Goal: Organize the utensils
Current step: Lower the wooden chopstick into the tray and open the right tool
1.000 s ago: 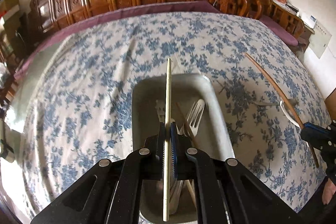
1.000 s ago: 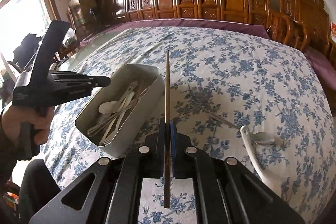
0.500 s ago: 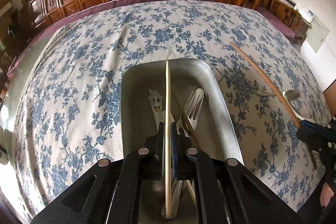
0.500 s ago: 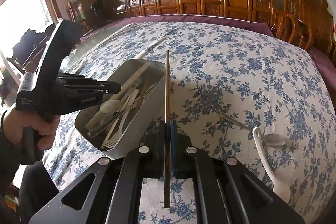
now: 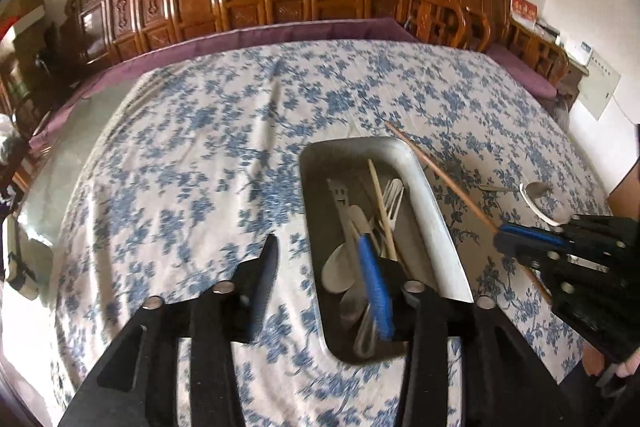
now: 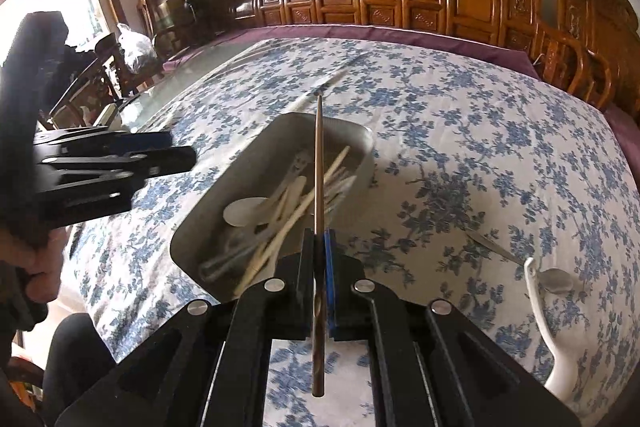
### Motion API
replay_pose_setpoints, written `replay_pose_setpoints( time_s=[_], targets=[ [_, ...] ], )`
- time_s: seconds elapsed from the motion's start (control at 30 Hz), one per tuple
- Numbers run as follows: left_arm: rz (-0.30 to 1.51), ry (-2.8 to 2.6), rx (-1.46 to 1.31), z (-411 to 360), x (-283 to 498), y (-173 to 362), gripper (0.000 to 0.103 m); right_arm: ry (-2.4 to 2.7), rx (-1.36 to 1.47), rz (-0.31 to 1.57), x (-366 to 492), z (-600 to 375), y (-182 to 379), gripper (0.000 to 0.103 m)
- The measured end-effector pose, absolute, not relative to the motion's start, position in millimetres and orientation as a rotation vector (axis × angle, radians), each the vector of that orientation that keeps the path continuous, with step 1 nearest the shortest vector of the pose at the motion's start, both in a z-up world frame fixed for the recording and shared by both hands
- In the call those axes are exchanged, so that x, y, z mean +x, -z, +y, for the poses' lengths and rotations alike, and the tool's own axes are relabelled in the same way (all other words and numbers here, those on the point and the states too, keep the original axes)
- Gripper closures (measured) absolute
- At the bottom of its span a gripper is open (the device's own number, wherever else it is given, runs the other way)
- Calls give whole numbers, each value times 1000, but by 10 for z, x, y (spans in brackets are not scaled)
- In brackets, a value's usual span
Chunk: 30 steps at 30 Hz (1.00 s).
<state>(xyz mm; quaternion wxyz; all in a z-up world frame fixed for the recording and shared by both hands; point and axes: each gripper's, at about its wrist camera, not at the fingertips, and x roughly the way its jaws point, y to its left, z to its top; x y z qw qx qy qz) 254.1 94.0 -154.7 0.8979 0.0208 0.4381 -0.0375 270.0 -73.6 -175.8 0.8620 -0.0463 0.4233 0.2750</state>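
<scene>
Chopstick (image 6: 318, 163), dark brown, sits clamped between the jaws of my right hand-held gripper (image 6: 320, 247), its long axis running straight ahead along the fingers and its tip reaching over the far rim of the metal tray (image 6: 360, 143). The tray lies just ahead and to the left of that gripper on the flowered desk (image 6: 460, 131), long side pointing away from me, already holding a pale chopstick (image 5: 382, 205), a fork (image 5: 394, 197) and spoons. My left hand-held gripper (image 5: 320, 269) has just been opening; its jaws stand apart with nothing between them, one finger over the tray, the other over the cloth. I judge the right hand is the one to act: swing left, line the stick with the tray's length, let go. A white ladle (image 6: 546, 323) and a metal spoon (image 6: 554, 281) wait on the desk to the right.
</scene>
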Motion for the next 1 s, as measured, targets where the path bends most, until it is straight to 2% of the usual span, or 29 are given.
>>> replay_pose_setpoints(
  time_s=[0.07,0.23,1.0],
  targets=[
    [882,60,45,1023,2435,1491,45,-579,-105,890,2705,-649,1767,97],
    [842,28,5,1204,2285,1409,30,-581,-120,903,2741,-465,1813,97],
    [816,-17,-30,1526,2100,1360,30,-563,-99,1016,2856,53,2225,95]
  ],
)
